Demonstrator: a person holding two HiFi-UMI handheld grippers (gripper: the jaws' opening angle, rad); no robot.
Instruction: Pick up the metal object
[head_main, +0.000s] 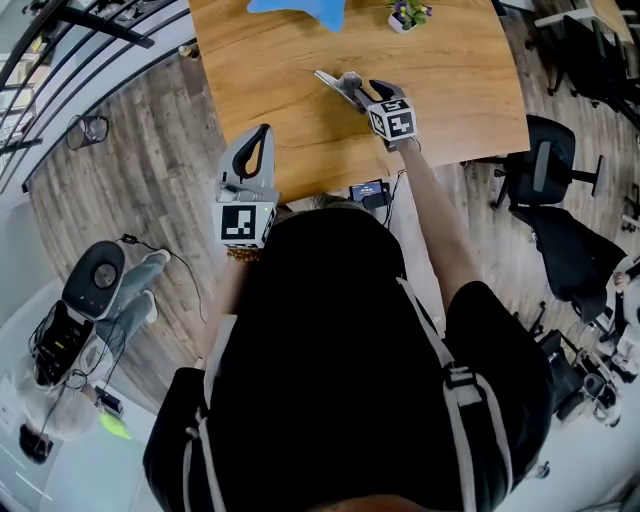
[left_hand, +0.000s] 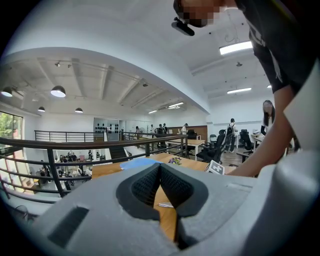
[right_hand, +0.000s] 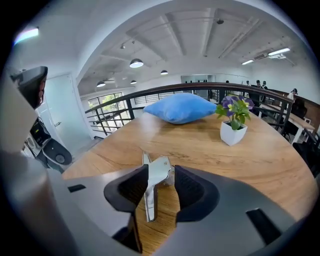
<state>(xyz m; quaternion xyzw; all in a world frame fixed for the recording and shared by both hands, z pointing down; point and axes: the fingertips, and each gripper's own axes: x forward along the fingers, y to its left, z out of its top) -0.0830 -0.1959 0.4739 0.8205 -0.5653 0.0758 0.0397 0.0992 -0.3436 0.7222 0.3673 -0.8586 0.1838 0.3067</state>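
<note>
- Metal object (right_hand: 152, 182): a flat, shiny, bent piece that lies on the wooden worktop (right_hand: 210, 150), between the two pads of the right tongs (right_hand: 161, 174).
- The right tongs stand wide, with the pads on either side of the piece and not clamped on it. It lies close against the pad at the view's left, and a clear gap shows before the other pad.
- In the head view the right tongs reach out over the middle of the worktop, at the end of the person's stretched arm (head_main: 440, 240), with the marker cube (head_main: 393, 122) behind them.
- The left tongs (left_hand: 160, 167) are closed, the pad tips meeting, with nothing between them. They are held at the near edge of the worktop, well apart from the metal piece.
- Farther back on the worktop lie a blue cushion (right_hand: 182, 107) and, to its right, a small white pot with a flowering plant (right_hand: 234, 125).
- A dark railing (right_hand: 150, 97) runs behind the worktop.
- A wooden floor (head_main: 150, 150) surrounds the worktop, and a black office chair (head_main: 545, 165) stands at its right side.
</note>
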